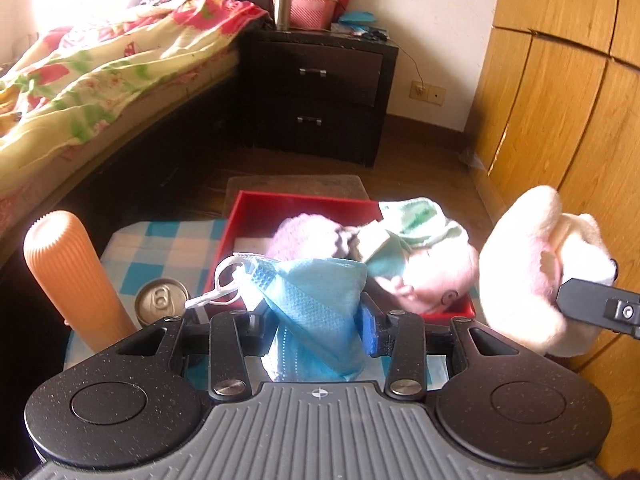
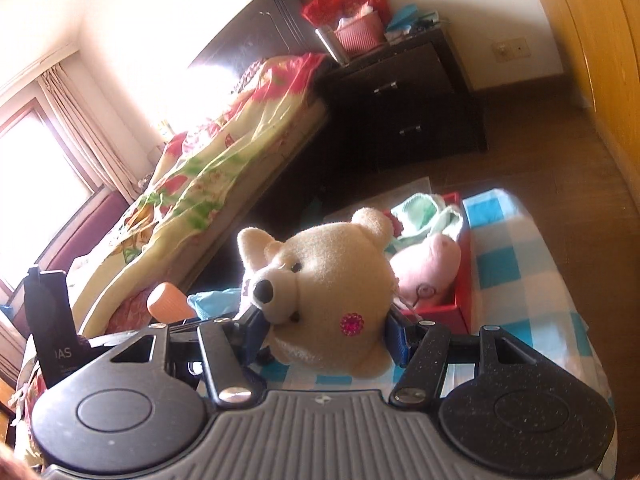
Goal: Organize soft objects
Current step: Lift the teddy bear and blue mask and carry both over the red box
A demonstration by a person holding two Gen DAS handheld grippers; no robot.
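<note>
My left gripper (image 1: 316, 320) is shut on a blue face mask (image 1: 312, 292), which hangs crumpled between the pads above the checked tablecloth (image 1: 160, 248). Beyond it a red tray (image 1: 304, 208) holds a purple knit piece (image 1: 308, 236), a green cloth (image 1: 416, 220) and a pink pig plush (image 1: 436, 276). My right gripper (image 2: 326, 332) is shut on the head of a cream teddy bear (image 2: 332, 280), lifted off the table beside the tray (image 2: 464, 280). From the left wrist the bear (image 1: 532, 272) shows at the right, with one right finger (image 1: 592, 306) against it.
An orange ribbed bottle (image 1: 68, 272) and a drink can (image 1: 162, 300) stand at the table's left. A bed (image 1: 100, 80) runs along the left, a dark nightstand (image 1: 320, 92) stands behind, and a wooden wardrobe (image 1: 560, 120) fills the right. A black box (image 2: 48, 320) is at left.
</note>
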